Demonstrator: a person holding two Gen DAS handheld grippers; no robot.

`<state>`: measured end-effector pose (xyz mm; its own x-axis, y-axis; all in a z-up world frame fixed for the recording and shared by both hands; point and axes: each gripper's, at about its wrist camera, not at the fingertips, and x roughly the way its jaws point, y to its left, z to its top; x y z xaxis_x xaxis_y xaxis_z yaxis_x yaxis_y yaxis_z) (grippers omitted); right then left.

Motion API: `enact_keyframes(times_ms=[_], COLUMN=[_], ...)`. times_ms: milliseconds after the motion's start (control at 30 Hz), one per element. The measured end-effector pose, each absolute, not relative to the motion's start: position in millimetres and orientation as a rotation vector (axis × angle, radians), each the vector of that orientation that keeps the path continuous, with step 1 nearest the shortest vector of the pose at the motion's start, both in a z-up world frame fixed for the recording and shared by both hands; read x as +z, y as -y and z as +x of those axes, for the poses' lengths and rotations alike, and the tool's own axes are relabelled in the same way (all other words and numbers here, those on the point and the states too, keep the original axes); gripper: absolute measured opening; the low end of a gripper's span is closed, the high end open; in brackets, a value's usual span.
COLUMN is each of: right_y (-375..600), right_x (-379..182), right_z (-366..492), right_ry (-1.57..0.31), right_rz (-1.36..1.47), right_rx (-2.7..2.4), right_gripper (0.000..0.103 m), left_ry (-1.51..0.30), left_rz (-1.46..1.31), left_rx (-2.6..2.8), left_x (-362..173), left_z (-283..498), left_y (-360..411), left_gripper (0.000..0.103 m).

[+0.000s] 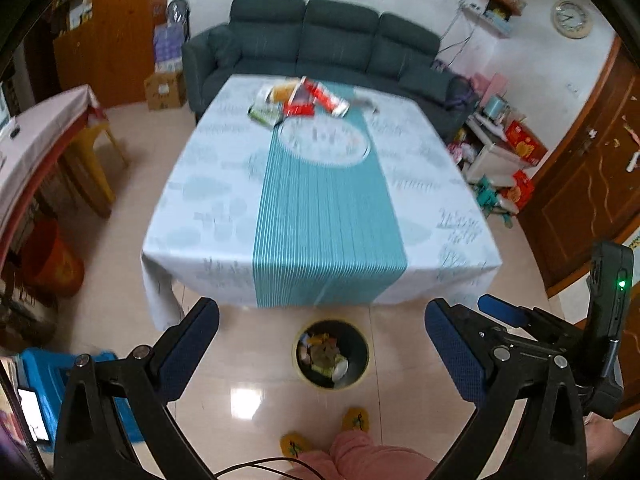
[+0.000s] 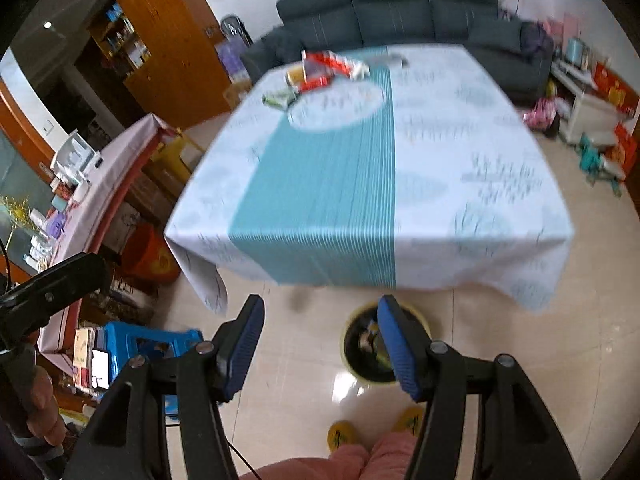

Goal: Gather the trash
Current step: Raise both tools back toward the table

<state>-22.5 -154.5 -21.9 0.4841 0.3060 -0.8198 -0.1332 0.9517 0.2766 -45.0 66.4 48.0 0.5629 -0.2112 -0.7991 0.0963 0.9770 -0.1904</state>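
Dark sofa [image 1: 316, 40] behind clothed table [image 1: 320, 216]; blue stool [image 2: 160, 340].

we see trash wrappers [image 1: 300, 98] — red, orange, green, silver, heaped loosely at the table's far end | trash bin [image 1: 332, 354] — round, dark, yellow-rimmed, upright on the floor before the table, partly filled with scraps

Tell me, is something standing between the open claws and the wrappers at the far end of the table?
Nothing visible blocks either claw: only bare tablecloth lies before the wrappers.
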Motion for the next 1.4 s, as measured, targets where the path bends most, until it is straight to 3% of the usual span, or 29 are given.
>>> enact_keyframes(times_ms=[533, 833, 1100, 1400], right_y=[179, 230, 277, 290], right_x=[73, 113, 98, 19], right_z=[40, 169, 327, 483], right_ry=[-0.829, -0.771, -0.866, -0.998], right_rz=[0.114, 0.085, 0.066, -0.039], right_rx=[0.25, 0.334, 0.452, 0.553], right_gripper=[0.059, 0.059, 0.059, 0.059], left_ry=[-0.764, -0.71, -0.918, -1.11], left_rz=[-0.013, 0.015, -0.044, -0.113], left_rx=[-0.179, -0.099, -0.003, 0.159], left_x=[138, 159, 116, 18], left_z=[34, 147, 317, 453], left_y=[-33, 10, 65, 88], left_gripper=[0.102, 0.102, 0.102, 0.1])
